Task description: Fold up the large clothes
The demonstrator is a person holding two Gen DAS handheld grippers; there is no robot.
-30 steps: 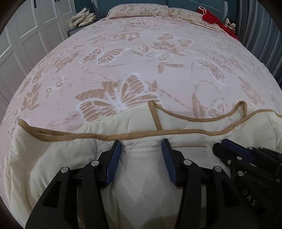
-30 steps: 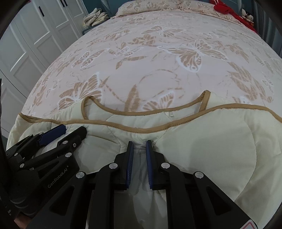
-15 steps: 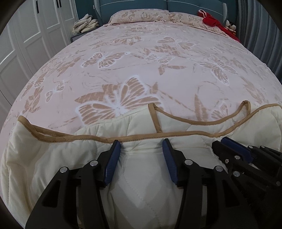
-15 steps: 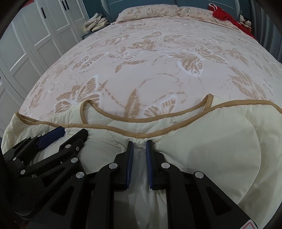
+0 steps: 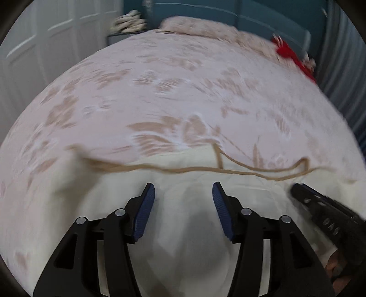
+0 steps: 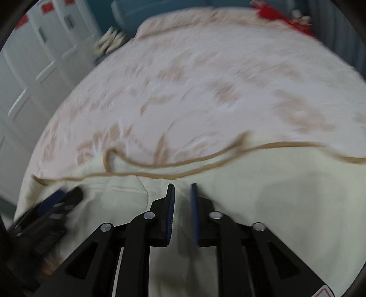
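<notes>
A cream quilted garment [image 5: 91, 205] with tan trim [image 5: 183, 169] lies flat at the near end of the bed, neckline toward the pillows. My left gripper [image 5: 183, 194] hovers over its left part. Its jaws stand wide and are still opening, with a low hump of fabric between the blue pads and neither pad pressing on it. My right gripper [image 6: 182, 194] is over the garment [image 6: 286, 194] just below the trim [image 6: 286, 144]. Its jaws are opening too, and cloth shows in the narrow gap. Each gripper appears in the other's view, right gripper [image 5: 320, 205] and left gripper [image 6: 57, 201]. Both views are blurred.
The pink butterfly bedcover [image 5: 183, 91] stretches far beyond the garment. White wardrobe doors [image 5: 34, 45] stand to the left and a grey curtain [image 5: 338, 57] to the right. A red item [image 5: 290, 54] lies by the pillows [image 5: 205, 27], and a pale pile [image 5: 129, 21] sits beside the headboard.
The right jaws, shut on a pinch of cream fabric before, have spread apart. The left jaws are a little wider. Both grippers have lifted away from the garment, and the views are now blurred.
</notes>
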